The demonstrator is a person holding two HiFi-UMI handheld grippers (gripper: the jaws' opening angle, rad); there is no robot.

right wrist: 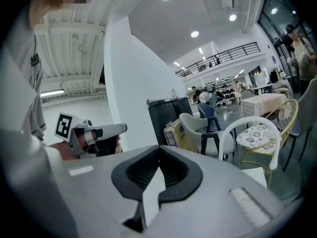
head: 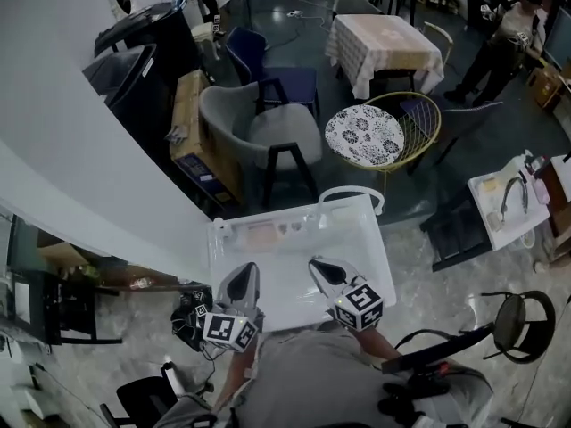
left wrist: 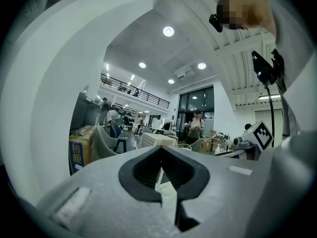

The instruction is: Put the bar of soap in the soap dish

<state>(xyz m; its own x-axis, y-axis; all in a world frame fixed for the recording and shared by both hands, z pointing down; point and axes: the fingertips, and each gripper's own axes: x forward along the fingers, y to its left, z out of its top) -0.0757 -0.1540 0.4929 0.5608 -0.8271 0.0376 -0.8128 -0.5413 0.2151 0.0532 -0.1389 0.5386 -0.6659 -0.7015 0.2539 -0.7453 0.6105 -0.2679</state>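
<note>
On the white table (head: 357,248) in the head view, a pale peach block (head: 263,236) that looks like the bar of soap lies near the far edge. Small pale items (head: 290,229) sit just to its right; I cannot make out which is the soap dish. My left gripper (head: 247,270) and right gripper (head: 317,264) hover over the near half of the table, both shut and empty, short of the block. The left gripper view shows its jaws (left wrist: 161,150) closed on nothing. My right gripper (right wrist: 159,150) also has its jaws together with nothing between them.
A white chair back (head: 351,194) stands against the table's far edge, with a patterned round seat in a yellow wire chair (head: 364,134) behind it. A grey chair (head: 259,132) and a cardboard box (head: 192,132) stand further left. A curved white wall (head: 71,168) runs along the left.
</note>
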